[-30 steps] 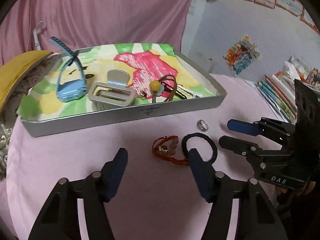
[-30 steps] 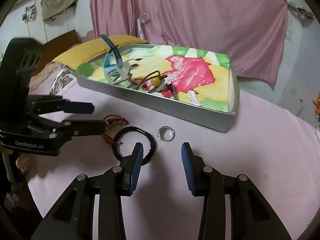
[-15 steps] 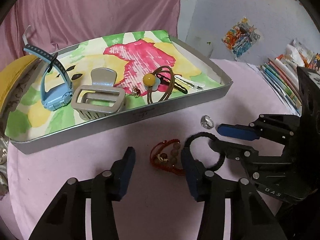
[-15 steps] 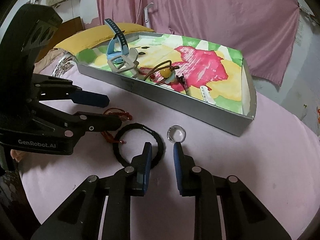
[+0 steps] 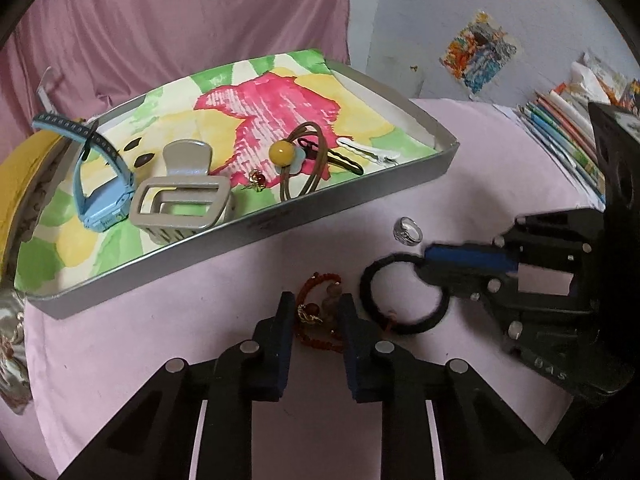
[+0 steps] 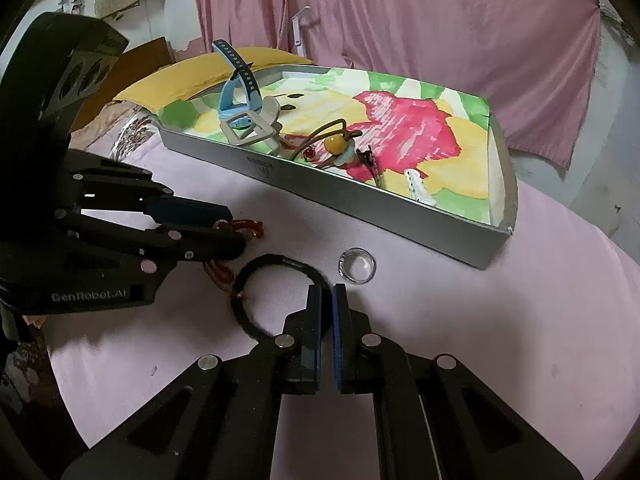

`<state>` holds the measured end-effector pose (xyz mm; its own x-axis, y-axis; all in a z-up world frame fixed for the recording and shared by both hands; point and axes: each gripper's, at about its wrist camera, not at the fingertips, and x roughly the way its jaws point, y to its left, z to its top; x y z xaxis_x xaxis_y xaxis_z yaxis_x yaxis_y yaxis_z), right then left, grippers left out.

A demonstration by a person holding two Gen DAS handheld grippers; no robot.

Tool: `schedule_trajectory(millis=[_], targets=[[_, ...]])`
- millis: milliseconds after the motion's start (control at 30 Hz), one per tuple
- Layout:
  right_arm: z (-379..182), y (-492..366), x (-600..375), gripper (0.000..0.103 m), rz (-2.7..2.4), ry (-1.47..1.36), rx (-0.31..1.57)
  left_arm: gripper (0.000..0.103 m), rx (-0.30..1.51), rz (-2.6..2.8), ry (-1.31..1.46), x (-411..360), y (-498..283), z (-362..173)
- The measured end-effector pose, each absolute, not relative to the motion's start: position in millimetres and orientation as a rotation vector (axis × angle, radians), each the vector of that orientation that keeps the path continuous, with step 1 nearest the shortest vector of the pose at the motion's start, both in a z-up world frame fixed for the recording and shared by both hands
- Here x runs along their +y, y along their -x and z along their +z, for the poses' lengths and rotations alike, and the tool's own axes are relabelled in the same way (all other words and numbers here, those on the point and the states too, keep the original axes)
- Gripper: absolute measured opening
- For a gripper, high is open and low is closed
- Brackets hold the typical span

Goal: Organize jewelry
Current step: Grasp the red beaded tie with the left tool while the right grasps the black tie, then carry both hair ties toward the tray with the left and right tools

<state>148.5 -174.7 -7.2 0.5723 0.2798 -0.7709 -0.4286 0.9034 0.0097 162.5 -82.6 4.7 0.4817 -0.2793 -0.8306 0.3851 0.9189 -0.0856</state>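
A grey tray (image 5: 248,236) with a painted flower lining sits on the pink-covered desk (image 5: 160,340), backed by a pink curtain (image 5: 180,20). In it lie one blue watch (image 5: 100,200), one grey claw clip (image 5: 182,200), one brown hair tie with a yellow bead (image 5: 280,152), one small red charm (image 5: 256,178) and one white hair clip (image 5: 368,150). Books (image 5: 560,128) are stacked at the right edge.

On the desk in front of the tray lie three loose pieces: one red bracelet (image 5: 320,312), one black hair band (image 5: 400,300) and one silver ring (image 5: 407,231). The tray's near wall stands between them and the tray floor.

The left tongs (image 5: 316,316) straddle the bracelet with their pads narrowed on either side of it; whether they actually pinch it cannot be told. The right tongs (image 6: 326,300) are clenched on the near-right arc of the hair band (image 6: 256,312), with the ring (image 6: 356,270) just beyond their tips, apart from them.

A second ago both tongs stood wide apart above the desk, the left ones short of the bracelet and the right ones framing the gap between band and ring. Both have since come down and narrowed, the right almost fully. The three loose pieces lie where they were.
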Motion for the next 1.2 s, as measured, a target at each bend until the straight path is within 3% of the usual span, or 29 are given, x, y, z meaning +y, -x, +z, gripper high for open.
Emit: schedule_trajectory(millis=[600, 933, 1200], targets=[[39, -118, -193, 0.004, 0.339, 0.111, 0.614, 0.019, 0.693, -0.337, 0.069, -56, -130, 41], [34, -118, -196, 0.004, 0.339, 0.102, 0.628, 0.019, 0.66, -0.345, 0.049, -58, -120, 37], [16, -124, -192, 0.004, 0.347, 0.13, 0.714, 0.02, 0.751, -0.355, 0.013, -63, -125, 21]])
